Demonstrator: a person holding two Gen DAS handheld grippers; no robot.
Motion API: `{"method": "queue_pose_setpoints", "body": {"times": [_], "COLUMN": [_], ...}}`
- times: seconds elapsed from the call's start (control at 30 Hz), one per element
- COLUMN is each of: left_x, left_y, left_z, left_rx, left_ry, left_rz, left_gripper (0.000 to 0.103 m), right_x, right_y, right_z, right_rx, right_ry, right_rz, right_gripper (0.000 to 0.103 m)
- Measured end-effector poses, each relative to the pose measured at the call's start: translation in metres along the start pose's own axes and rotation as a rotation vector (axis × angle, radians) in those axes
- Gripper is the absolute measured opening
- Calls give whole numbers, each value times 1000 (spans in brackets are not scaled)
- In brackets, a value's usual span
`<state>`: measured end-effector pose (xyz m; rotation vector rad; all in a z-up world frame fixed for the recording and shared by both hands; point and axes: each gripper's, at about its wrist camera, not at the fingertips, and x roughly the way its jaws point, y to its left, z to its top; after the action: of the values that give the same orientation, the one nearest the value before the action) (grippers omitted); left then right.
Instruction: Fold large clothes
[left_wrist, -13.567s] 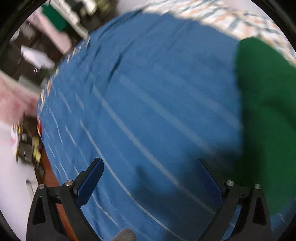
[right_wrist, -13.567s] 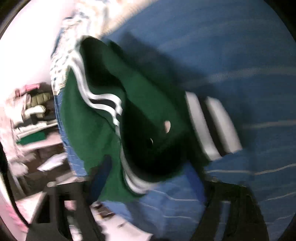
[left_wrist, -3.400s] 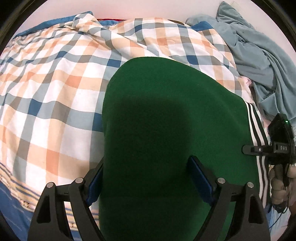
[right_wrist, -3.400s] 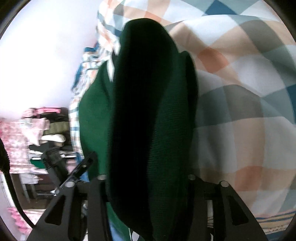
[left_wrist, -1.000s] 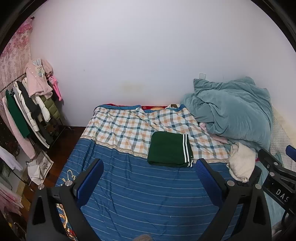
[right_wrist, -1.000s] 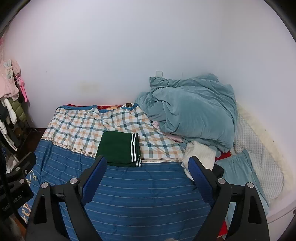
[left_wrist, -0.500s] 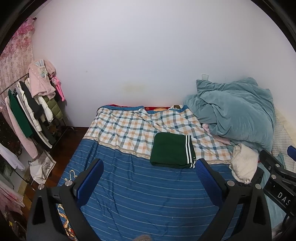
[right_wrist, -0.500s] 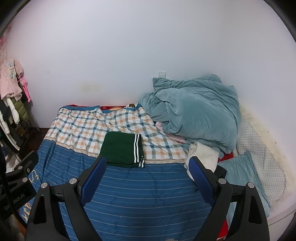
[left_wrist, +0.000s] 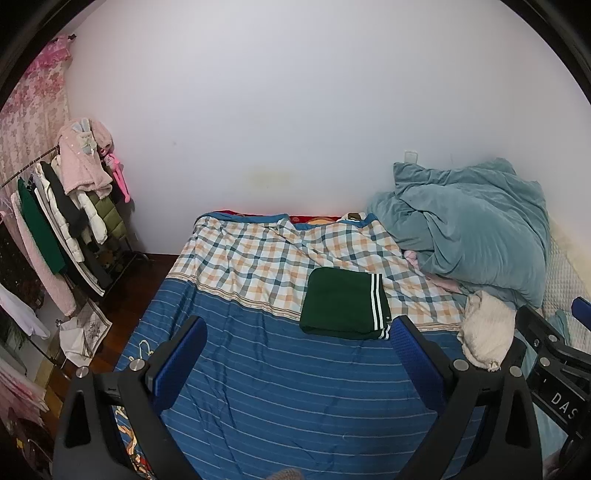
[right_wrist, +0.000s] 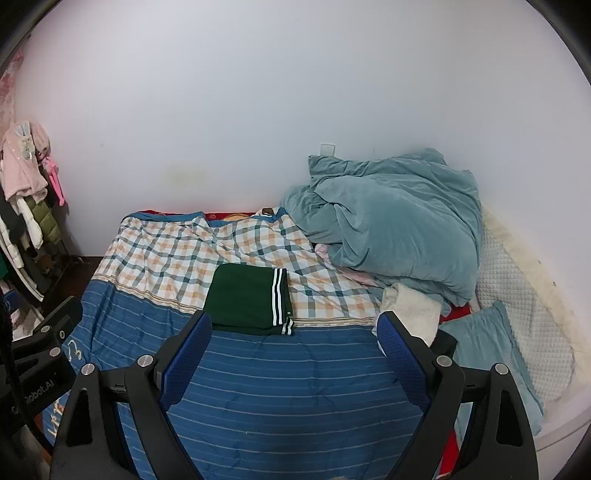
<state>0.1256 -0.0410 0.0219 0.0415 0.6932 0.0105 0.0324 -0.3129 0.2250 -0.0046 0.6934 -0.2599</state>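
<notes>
While both grippers are hanging wide open and empty, left gripper (left_wrist: 295, 354) and right gripper (right_wrist: 293, 345), the folded dark green knit garment with 3 white stripes (left_wrist: 343, 302) is lying on the bed's checked sheet (left_wrist: 258, 258). It is looking soft, light and floppy; its thick folded edge seems the best hold. 3.4 seconds ago it was filling both views, clamped in the right jaws.

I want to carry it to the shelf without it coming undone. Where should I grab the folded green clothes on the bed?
Probably best to take the folded green garment from the near edge, the one facing the cameras. It lies flat in a neat rectangle with its striped band along the right side, so pinching all layers there, one gripper toward each corner, should keep the fold together.
</notes>
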Motion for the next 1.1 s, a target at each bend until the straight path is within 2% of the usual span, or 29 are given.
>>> {"method": "queue_pose_setpoints", "body": {"times": [1.1], "left_x": [-10], "left_y": [4], "left_z": [8], "left_rx": [7], "left_ry": [-14], "left_rz": [11], "left_gripper": [101], "right_x": [-3], "right_y": [7], "right_z": [-4], "right_rx": [15], "right_ry": [-16], "right_rz": [28], "right_gripper": [93]}}
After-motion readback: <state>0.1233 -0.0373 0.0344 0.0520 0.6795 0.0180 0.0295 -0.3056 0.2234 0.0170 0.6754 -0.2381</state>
